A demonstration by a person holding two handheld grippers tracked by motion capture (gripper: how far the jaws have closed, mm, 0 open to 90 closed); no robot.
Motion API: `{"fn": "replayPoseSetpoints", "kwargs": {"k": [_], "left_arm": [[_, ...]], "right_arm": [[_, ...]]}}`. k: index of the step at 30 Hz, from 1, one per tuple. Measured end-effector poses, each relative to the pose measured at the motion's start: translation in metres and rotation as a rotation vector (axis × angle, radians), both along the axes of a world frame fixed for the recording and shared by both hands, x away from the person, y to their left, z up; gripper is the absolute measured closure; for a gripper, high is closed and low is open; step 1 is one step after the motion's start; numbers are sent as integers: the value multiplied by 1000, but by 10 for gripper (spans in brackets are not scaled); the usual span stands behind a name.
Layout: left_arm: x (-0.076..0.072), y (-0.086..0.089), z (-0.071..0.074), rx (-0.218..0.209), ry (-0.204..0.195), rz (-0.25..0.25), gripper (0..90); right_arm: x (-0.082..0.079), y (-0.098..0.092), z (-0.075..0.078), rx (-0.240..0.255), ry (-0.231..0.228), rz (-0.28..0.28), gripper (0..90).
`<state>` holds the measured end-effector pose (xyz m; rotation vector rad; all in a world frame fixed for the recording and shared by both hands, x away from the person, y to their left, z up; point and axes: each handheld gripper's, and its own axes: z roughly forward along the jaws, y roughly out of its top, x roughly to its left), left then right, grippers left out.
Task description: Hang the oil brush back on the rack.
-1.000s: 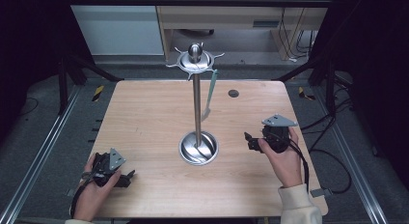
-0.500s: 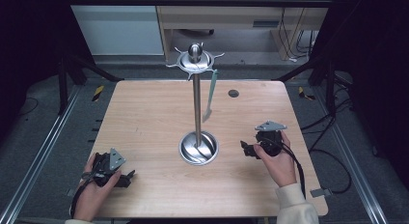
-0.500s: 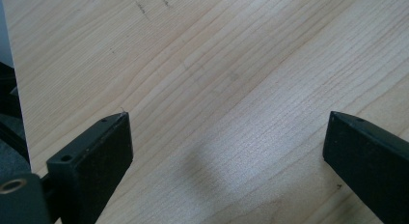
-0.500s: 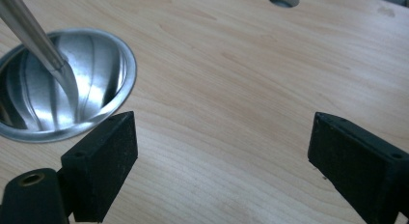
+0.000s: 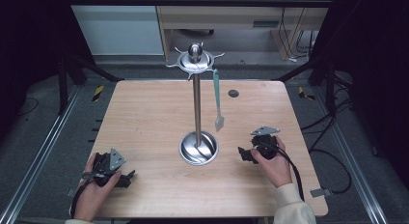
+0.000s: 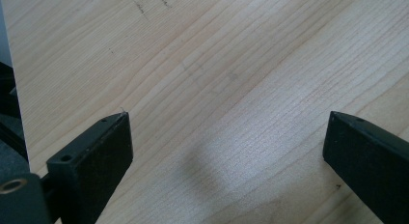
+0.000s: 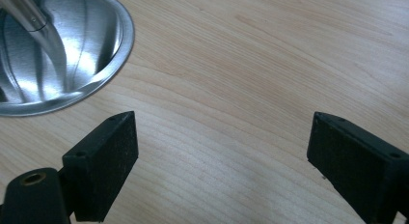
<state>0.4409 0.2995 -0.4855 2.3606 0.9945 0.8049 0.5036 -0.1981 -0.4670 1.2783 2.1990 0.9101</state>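
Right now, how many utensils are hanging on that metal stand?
1. A single pale green spatula hangs from a hook on the right side of the metal stand, its blade above the wooden table. The other hooks look empty, though the far ones are hard to see.

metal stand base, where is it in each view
High view: the round metal stand base sits at table centre, left of the right gripper.
Right gripper view: top left corner, beyond the jaws.
Left gripper view: not in it.
Shared landmark: the wooden table, its grain running through all three.
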Motion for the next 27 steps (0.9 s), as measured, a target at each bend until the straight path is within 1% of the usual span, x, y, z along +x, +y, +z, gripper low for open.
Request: {"fn": "replayPoseSetpoints", "kwargs": {"k": [4, 7, 8, 10, 11, 13, 16, 24, 25, 27], "left_arm": [[0, 0, -1, -2, 2, 1, 32], [0, -1, -1, 0, 2, 0, 32], [0, -1, -1, 0, 2, 0, 32], [0, -1, -1, 0, 2, 0, 32], [0, -1, -1, 2, 5, 0, 32], [0, -1, -1, 4, 4, -1, 32], [0, -1, -1, 4, 4, -1, 31], [0, -1, -1, 4, 4, -1, 32], [0, -1, -1, 4, 5, -2, 31], [0, -1, -1, 5, 6, -2, 32]], "right_arm": [[1, -1, -5, 7, -1, -5, 113], [3, 1, -11, 20, 12, -7, 115], [4, 1, -12, 11, 10, -4, 115], [4, 2, -14, 7, 9, -3, 116], [5, 3, -15, 8, 2, -2, 116], [6, 6, -19, 26, 5, -2, 116], [7, 9, -23, 12, -6, 6, 115], [8, 11, -27, 8, -26, 10, 111], [8, 10, -28, 1, -35, 12, 111], [8, 10, -28, 3, -35, 8, 110]]}}
